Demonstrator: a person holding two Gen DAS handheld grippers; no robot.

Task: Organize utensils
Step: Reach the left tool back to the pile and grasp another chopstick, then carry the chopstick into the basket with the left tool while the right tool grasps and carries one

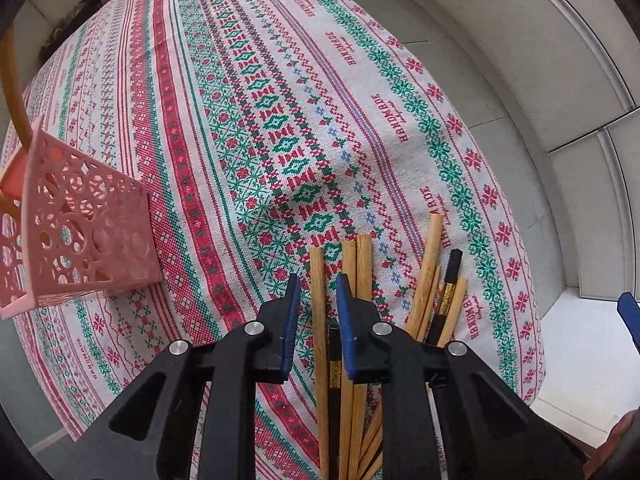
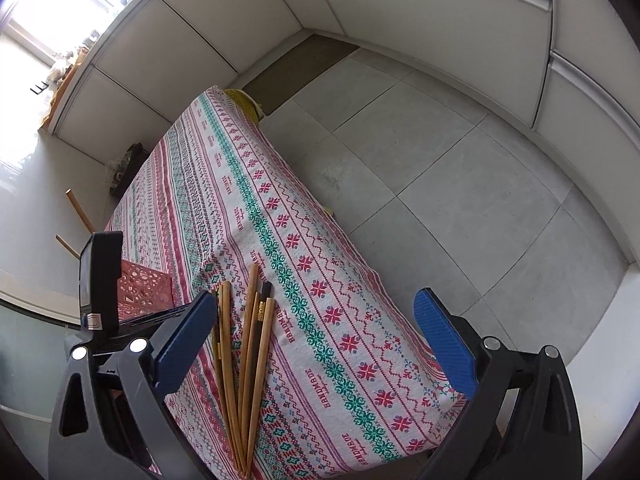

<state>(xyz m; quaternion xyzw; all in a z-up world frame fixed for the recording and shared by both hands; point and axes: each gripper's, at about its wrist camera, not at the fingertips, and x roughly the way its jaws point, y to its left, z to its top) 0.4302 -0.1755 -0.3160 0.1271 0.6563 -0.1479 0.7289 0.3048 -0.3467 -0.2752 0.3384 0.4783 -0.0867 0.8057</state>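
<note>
Jaws of the left gripper (image 1: 318, 292) stand narrow, straddling one wooden chopstick (image 1: 319, 320); whether the pads press it I cannot tell. Jaws of the right gripper (image 2: 316, 334) gape wide, holding nothing, above the cloth (image 2: 320, 240). Chopsticks (image 2: 244, 360) lie fanned on the cloth, one black among the wooden. Pink basket (image 1: 80, 232) stands left of them, apart, with wooden sticks rising from it.
</note>
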